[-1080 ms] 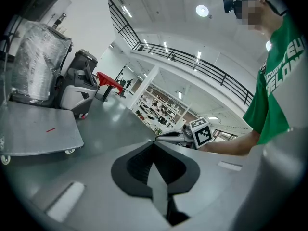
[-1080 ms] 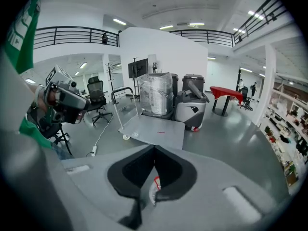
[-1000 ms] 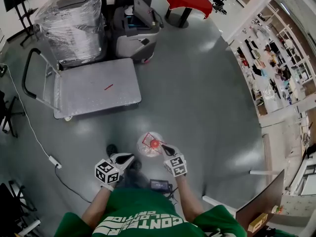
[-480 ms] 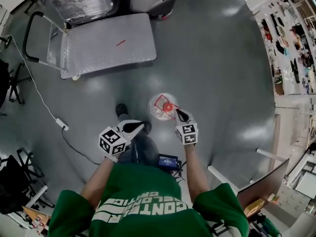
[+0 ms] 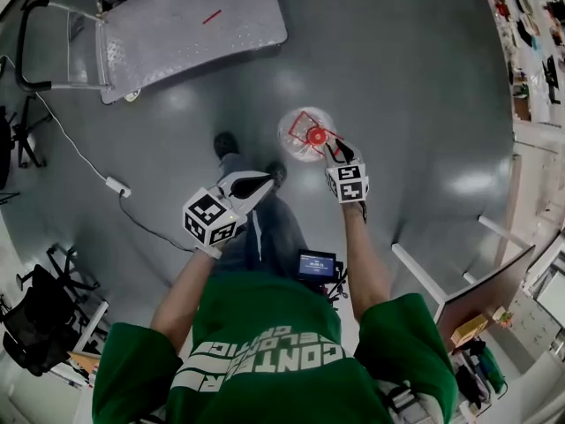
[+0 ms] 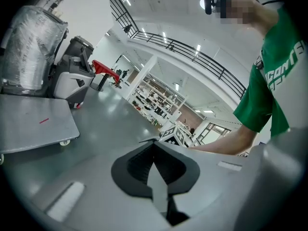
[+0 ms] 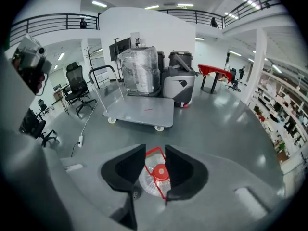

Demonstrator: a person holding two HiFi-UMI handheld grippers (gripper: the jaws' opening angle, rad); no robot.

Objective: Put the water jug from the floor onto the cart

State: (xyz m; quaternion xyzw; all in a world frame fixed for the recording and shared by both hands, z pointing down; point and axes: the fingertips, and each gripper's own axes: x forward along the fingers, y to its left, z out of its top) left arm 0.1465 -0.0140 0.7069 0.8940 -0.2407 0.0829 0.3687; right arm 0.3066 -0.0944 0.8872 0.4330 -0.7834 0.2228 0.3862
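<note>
The clear water jug (image 5: pixel 306 134), with a red cap and a red wire handle, stands on the grey floor in front of the person. My right gripper (image 5: pixel 334 151) hangs just above its near edge and points steeply down. Its jaws are opening, and the right gripper view shows the jug's red handle and cap (image 7: pixel 158 173) in the gap, with the pads apart from them. My left gripper (image 5: pixel 265 181) is shut and empty, held over the person's leg left of the jug. The grey flat cart (image 5: pixel 190 25) stands farther off at upper left, its deck (image 7: pixel 139 110) bare.
A white cable with a power strip (image 5: pixel 116 185) runs across the floor at left. The person's shoe (image 5: pixel 225 142) is beside the jug. Beyond the cart stand a plastic-wrapped load (image 7: pixel 139 71), a grey machine (image 7: pixel 179 83) and a red table (image 7: pixel 214 73). Shelving lines the right.
The head view has tipped down, so cart and jug slid up the picture. My right gripper has sunk toward the jug's cap, and its jaws have parted. The left gripper dropped slightly.
</note>
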